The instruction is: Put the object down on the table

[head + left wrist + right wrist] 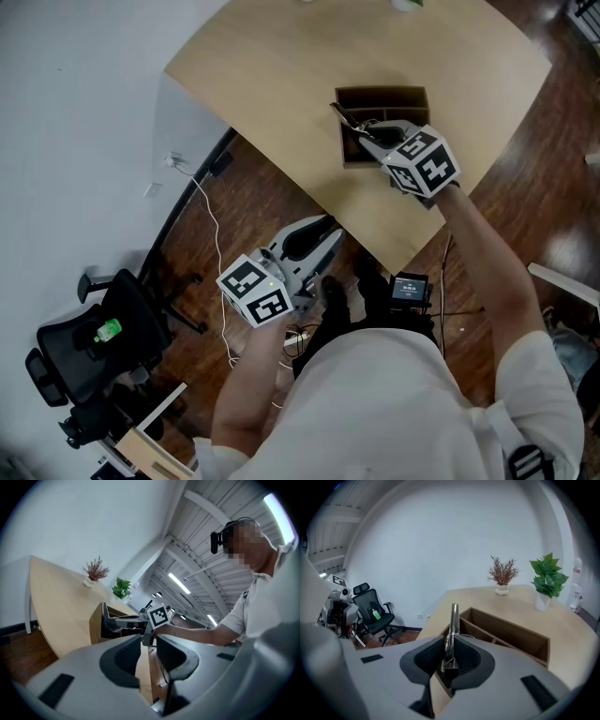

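Person's arms and grippers: right clamped, left standing apart.
Right arm (pixel 483 253) is extended forward. Right gripper (pixel 364 134) has its jaws closed on a thin metal utensil (pixel 452 620), gripped at its base between the pads, with the shaft projecting past the fingertips. Left arm (pixel 246 384) is bent and close to the torso. Left gripper (pixel 319 239) is held low, jaws parted, with nothing between its fingers (pixel 124 656).

the pale wooden table (pixel 272 66) holds a dark divided box (pixel 381 92) toward four o'clock, with a twiggy pot (pixel 502 576) and a leafy pot (pixel 547 581) at twelve.
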The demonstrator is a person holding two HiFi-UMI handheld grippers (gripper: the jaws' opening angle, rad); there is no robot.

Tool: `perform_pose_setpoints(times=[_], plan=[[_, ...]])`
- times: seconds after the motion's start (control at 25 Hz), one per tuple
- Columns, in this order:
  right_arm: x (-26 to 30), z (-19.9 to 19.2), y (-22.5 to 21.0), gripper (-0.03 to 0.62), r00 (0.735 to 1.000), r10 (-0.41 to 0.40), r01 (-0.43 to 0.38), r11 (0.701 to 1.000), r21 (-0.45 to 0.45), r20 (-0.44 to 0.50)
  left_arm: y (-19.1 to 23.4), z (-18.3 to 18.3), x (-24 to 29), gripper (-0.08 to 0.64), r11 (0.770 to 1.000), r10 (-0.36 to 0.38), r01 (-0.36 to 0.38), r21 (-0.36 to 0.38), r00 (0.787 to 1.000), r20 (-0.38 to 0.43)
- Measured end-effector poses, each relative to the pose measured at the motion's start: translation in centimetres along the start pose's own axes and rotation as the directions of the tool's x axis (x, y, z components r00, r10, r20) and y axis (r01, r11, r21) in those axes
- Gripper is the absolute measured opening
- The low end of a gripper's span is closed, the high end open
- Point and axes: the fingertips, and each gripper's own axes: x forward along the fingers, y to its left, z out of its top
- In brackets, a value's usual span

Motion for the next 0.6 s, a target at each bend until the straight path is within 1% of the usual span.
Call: perform_pose_setpoints(times=[0.16,0.32,0.6], plan=[[-0.7,0.3,-0.1,0.06,0.999,-0.021,0.021,1.0,0.007,0.027,-0.2,-0.3,-0.2,0.097,1.0,-0.008,0.008,0.0,1.0,-0.003],[-1.3,1.0,-0.2,0.061,0.997,-0.039,0.038,0.999,0.019,0.063,-0.1,-0.2,-0.5,0.097,1.0,-0.012,0.012,0.002,1.0,-0.003],[-2.4,1.3,-0.8,0.061,0.994,-0.07,0.066,0.997,0.047,0.082,-0.2,0.3,-0.5,0.097,1.0,-0.022,0.022,0.013,1.0,0.004]])
